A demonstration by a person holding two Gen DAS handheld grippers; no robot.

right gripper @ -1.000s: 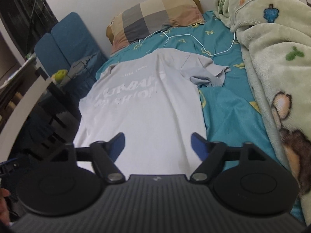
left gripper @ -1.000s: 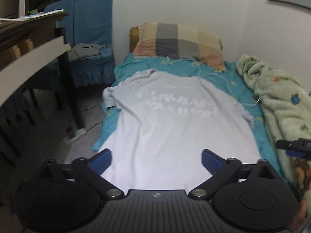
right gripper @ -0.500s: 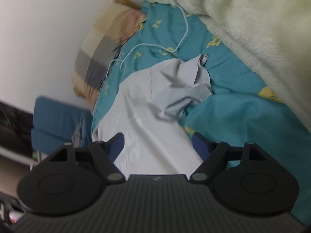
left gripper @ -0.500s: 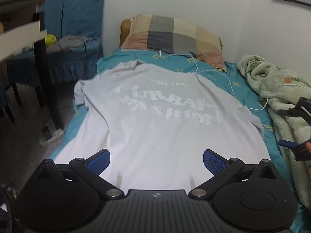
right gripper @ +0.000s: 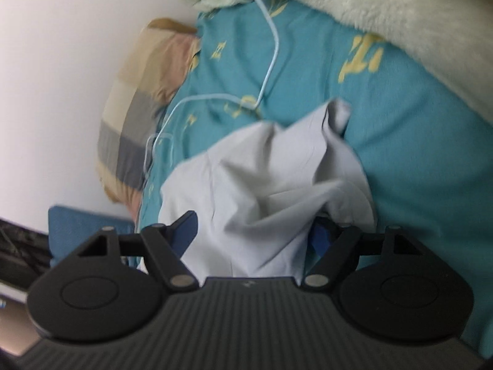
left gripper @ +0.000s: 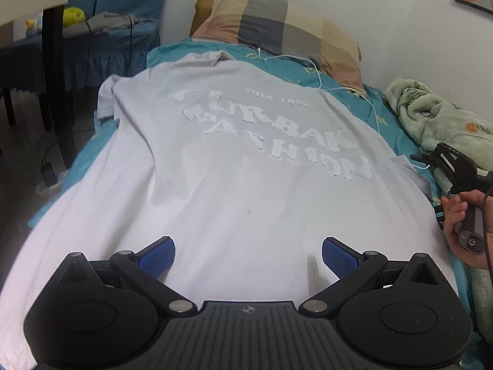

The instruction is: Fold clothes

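Note:
A pale grey T-shirt [left gripper: 234, 166] with white lettering lies spread flat on a bed with a teal sheet [left gripper: 382, 117]. My left gripper [left gripper: 248, 251] is open and empty, low over the shirt's near hem. My right gripper [right gripper: 255, 231] is open with the shirt's crumpled right sleeve [right gripper: 277, 166] lying between its fingers. The right gripper also shows at the right edge of the left wrist view [left gripper: 453, 166], held in a hand beside the shirt's right sleeve.
A checked pillow [left gripper: 283, 27] lies at the head of the bed, with a white cable [left gripper: 317, 71] trailing over the sheet. A green fleece blanket [left gripper: 431, 114] is piled along the right side. A blue chair [left gripper: 101, 40] and dark table legs [left gripper: 58, 71] stand to the left.
Both grippers moved forward and lower. The right gripper swung to the shirt's right sleeve and now has it between its open fingers.

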